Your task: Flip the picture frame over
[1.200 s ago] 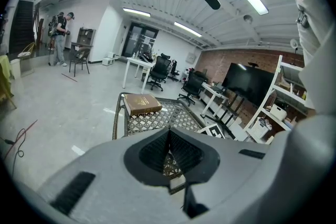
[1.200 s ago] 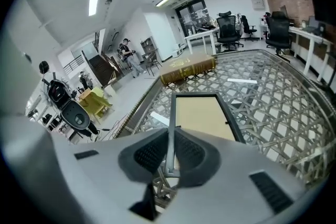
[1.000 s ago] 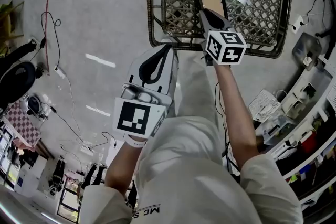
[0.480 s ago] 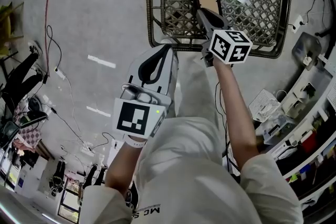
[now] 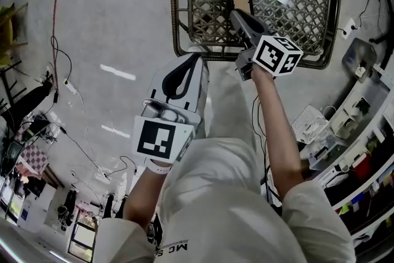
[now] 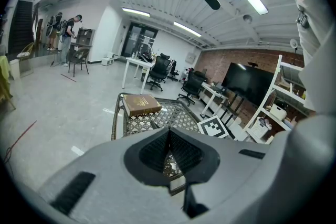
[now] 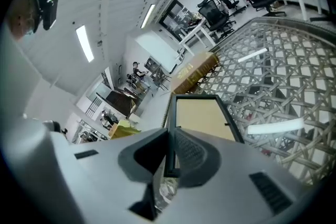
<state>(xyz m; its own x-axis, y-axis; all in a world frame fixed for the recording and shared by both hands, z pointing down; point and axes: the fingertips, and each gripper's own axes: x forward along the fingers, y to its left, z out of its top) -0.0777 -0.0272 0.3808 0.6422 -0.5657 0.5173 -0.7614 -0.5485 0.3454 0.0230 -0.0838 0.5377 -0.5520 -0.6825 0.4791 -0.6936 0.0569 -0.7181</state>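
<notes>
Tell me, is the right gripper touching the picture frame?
Touching. In the right gripper view, the right gripper is shut on the black edge of the picture frame.

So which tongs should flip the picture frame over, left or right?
Right. The right tongs are shut on the picture frame by its edge, over the woven table. The left tongs are shut on nothing, held back short of the table.
</notes>
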